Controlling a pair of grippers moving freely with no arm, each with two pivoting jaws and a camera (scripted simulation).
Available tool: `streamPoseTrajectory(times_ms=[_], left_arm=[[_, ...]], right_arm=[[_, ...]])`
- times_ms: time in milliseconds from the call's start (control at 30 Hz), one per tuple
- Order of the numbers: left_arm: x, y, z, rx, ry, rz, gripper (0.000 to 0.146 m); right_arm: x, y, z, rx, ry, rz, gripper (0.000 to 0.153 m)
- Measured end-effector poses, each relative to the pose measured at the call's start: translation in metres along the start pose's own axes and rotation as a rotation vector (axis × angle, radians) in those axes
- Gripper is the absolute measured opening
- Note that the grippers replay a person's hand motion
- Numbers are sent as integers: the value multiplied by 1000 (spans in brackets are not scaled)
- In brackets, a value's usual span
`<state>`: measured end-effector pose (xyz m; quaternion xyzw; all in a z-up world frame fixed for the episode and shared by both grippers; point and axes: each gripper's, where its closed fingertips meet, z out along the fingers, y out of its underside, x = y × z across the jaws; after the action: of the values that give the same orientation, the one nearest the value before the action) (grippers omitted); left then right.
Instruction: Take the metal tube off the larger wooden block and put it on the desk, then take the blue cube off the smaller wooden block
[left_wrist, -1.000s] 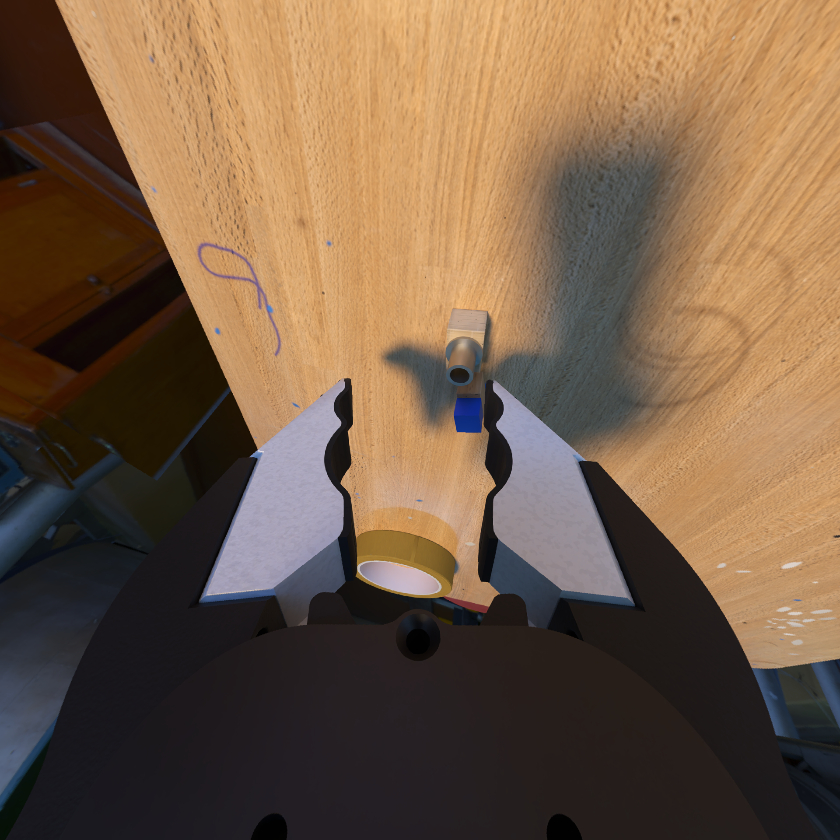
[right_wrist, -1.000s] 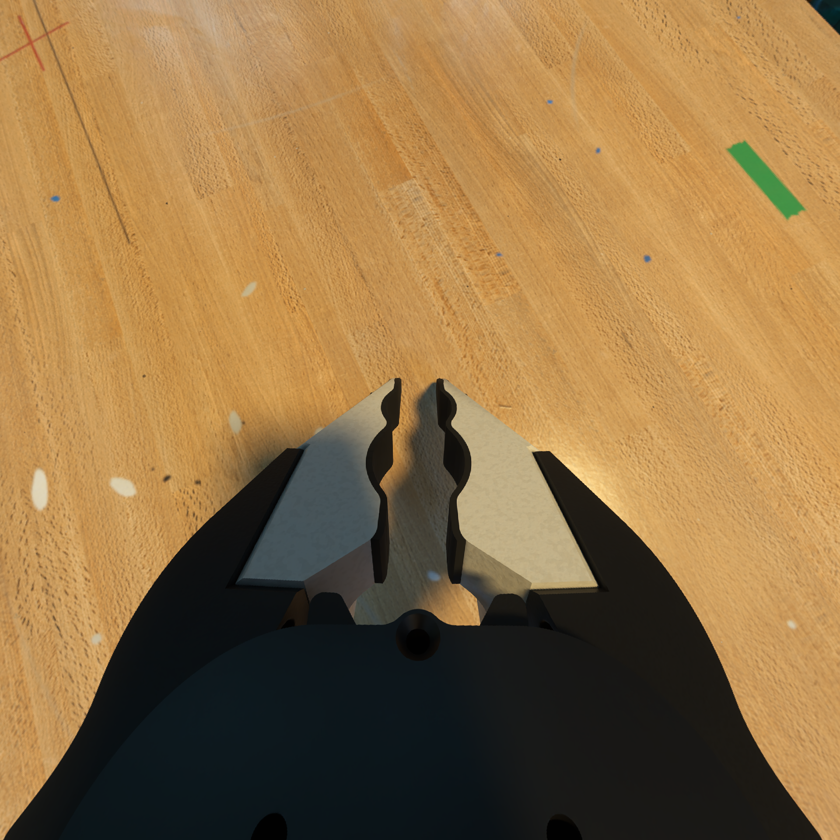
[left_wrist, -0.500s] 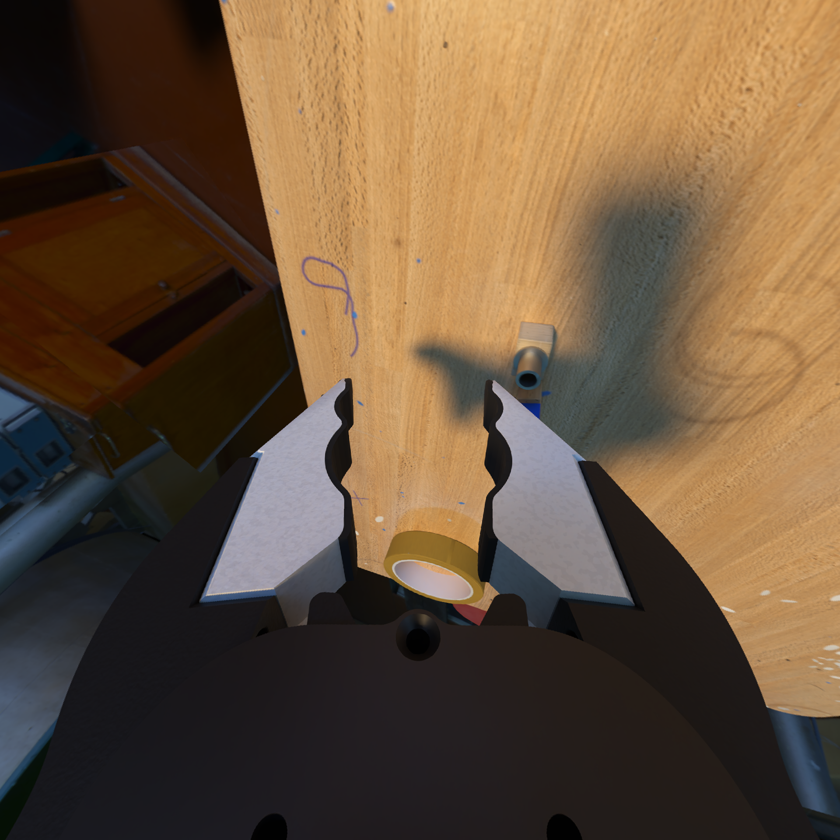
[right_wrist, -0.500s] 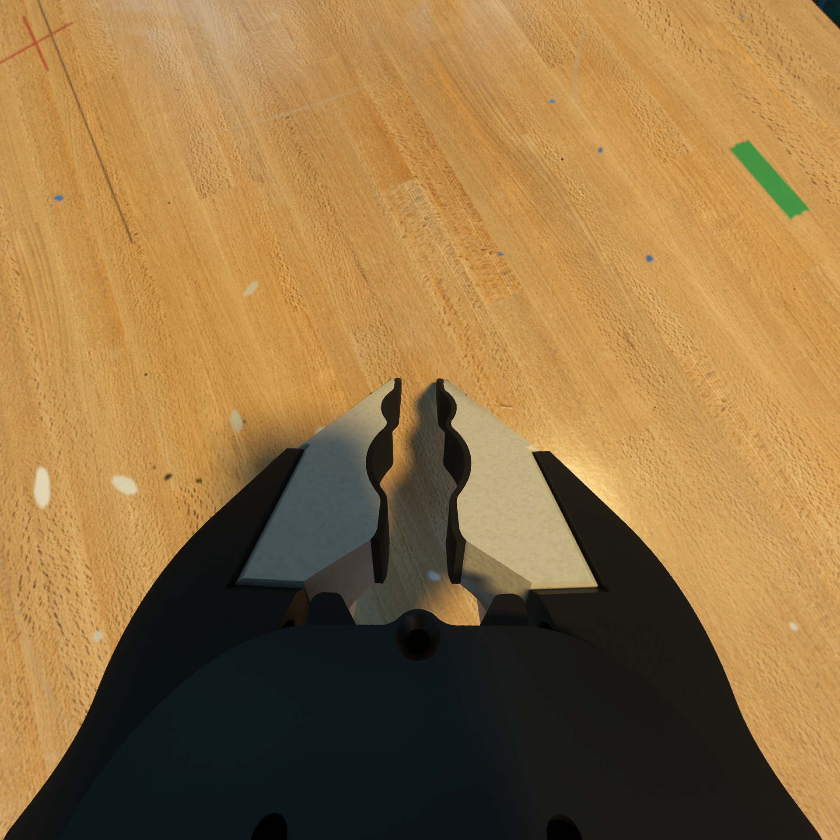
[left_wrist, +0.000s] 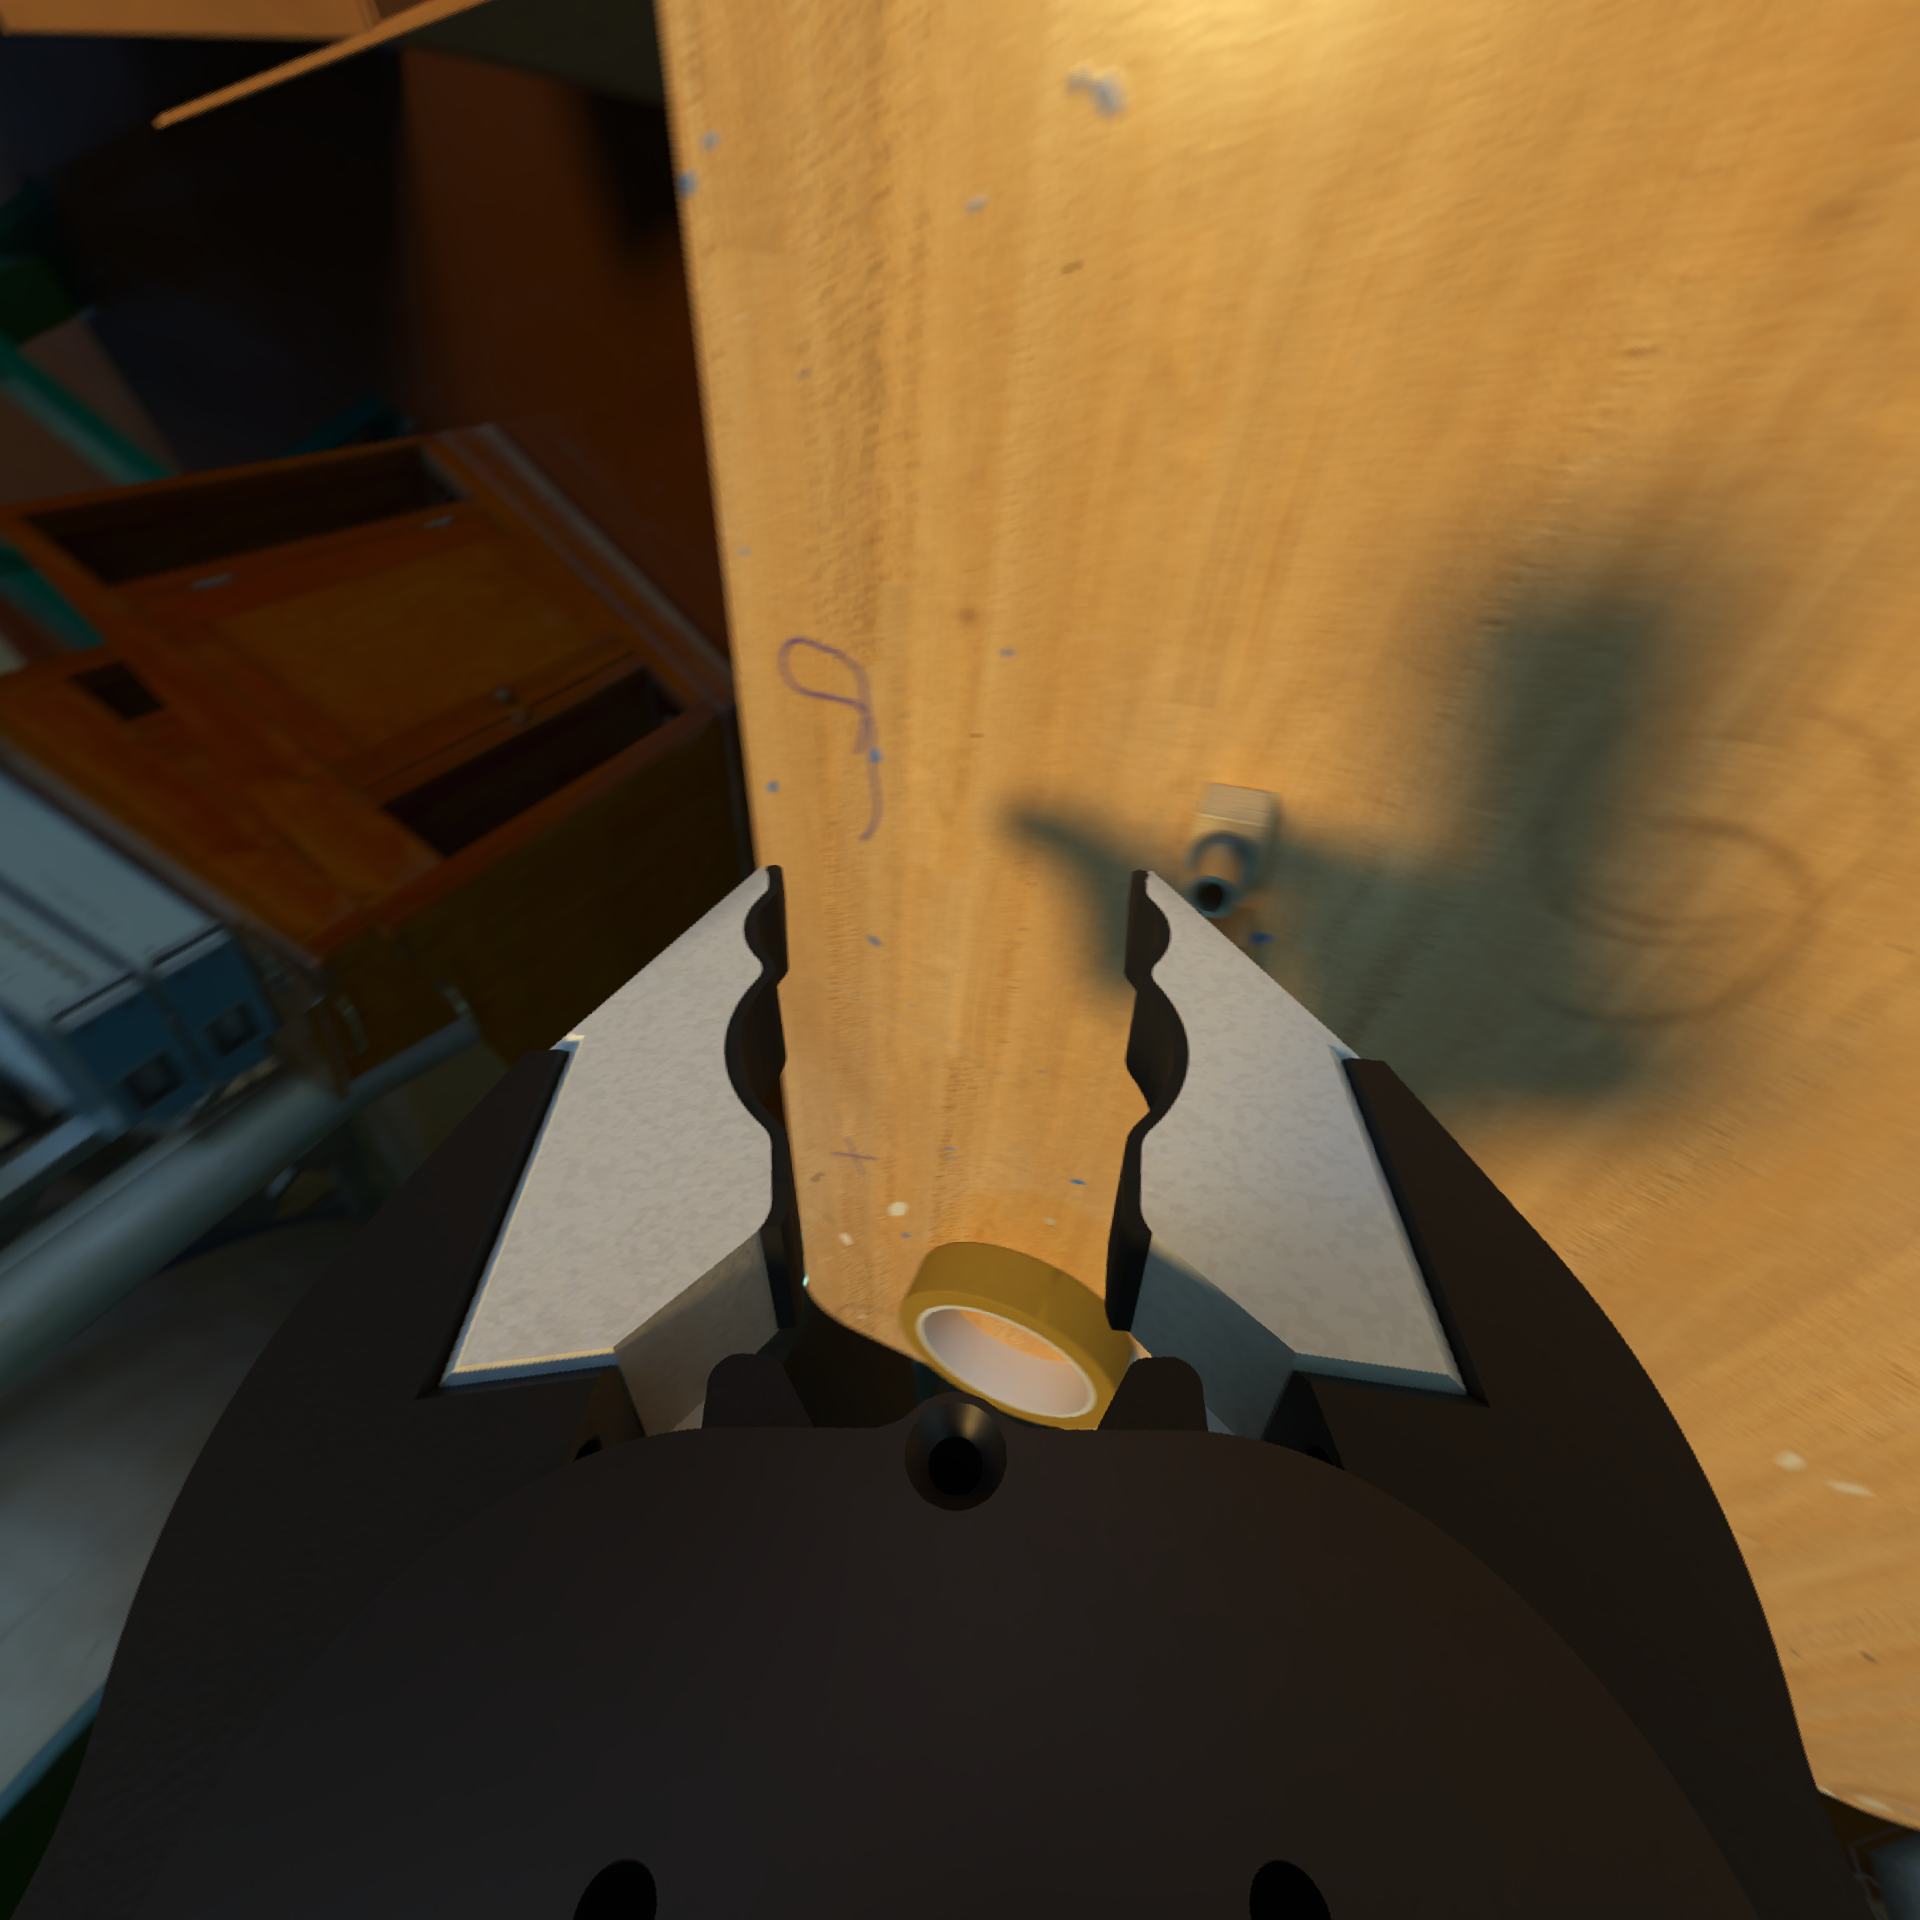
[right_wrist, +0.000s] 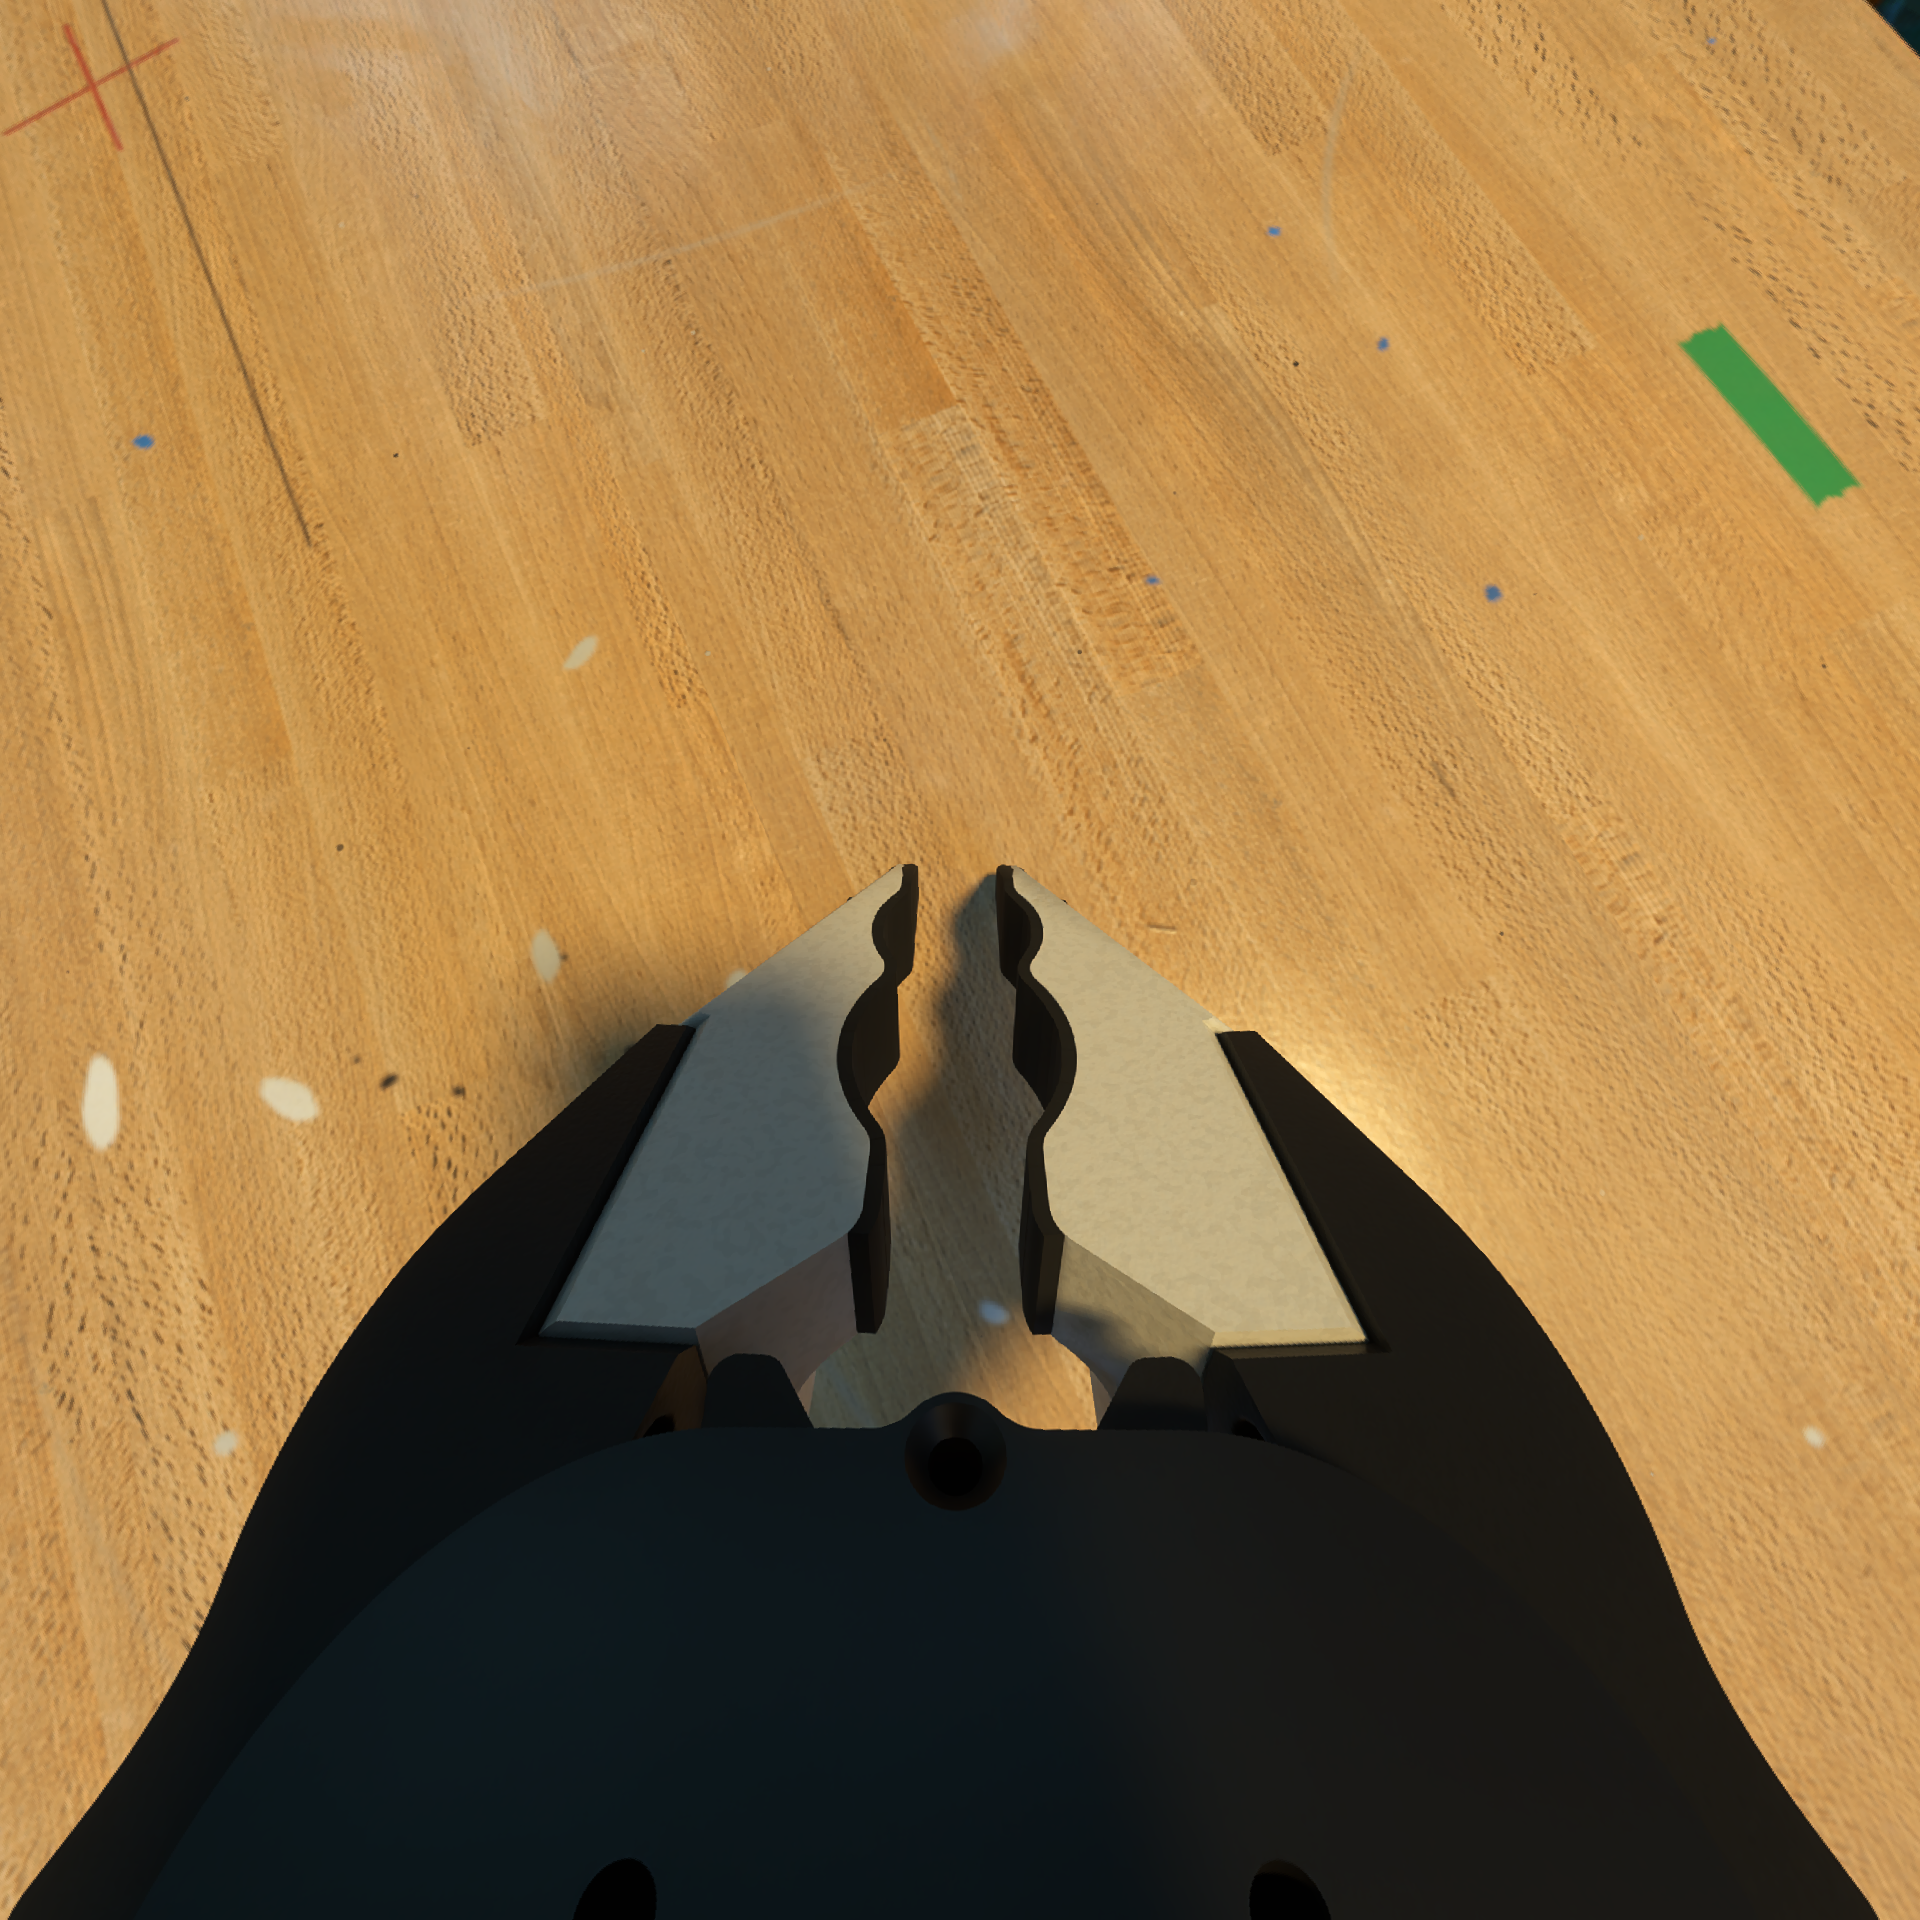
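Note:
In the left wrist view, the metal tube (left_wrist: 1214, 871) lies on the larger wooden block (left_wrist: 1236, 805) far off on the desk (left_wrist: 1091, 416), inside a dark shadow. Only a blue sliver of the cube (left_wrist: 1260, 938) shows beside my right fingertip; the smaller block is hidden. My left gripper (left_wrist: 956, 878) is open and empty, high above the desk's left edge, with the tube just right of its right fingertip. In the right wrist view, my right gripper (right_wrist: 956, 871) is shut and empty, low over bare desk (right_wrist: 935, 468); no task object shows there.
A yellow tape roll (left_wrist: 1013, 1330) lies on the desk near its corner, between my left fingers' bases. A wooden cabinet (left_wrist: 364, 675) and grey equipment (left_wrist: 104, 987) stand beyond the desk's left edge. A green tape strip (right_wrist: 1766, 414) and a red cross mark (right_wrist: 91, 88) are on the desk.
My left gripper has drawn back and leftward: the block and tube look smaller and farther right, and the blue cube has slipped behind the right finger. The right gripper has not moved.

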<state>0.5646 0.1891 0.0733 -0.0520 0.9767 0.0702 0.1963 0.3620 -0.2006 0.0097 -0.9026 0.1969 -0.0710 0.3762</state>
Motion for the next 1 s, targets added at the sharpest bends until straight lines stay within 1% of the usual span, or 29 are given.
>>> streamPoseTrajectory(times_ms=[100, 200, 333, 533, 633, 900, 1000], left_arm=[[34, 1, -11, 40, 133, 17, 50], [53, 12, 1, -13, 192, 31, 37], [61, 18, 20, -42, 230, -1, 34], [65, 21, 32, -70, 276, -28, 29], [65, 20, 33, -59, 278, -23, 22], [58, 24, 28, -40, 226, -9, 9], [60, 24, 23, -25, 219, -5, 9]], right_arm=[[0, 0, 0, 0, -2, 1, 14], [0, 0, 0, 0, 0, -1, 14], [0, 0, 0, -1, 6, -3, 15], [0, 0, 0, -1, 2, -3, 15], [-1, 0, 0, -2, 1, -8, 14], [-1, 0, 0, -2, -1, -7, 14], [-1, 0, 0, -1, -1, -6, 14]])
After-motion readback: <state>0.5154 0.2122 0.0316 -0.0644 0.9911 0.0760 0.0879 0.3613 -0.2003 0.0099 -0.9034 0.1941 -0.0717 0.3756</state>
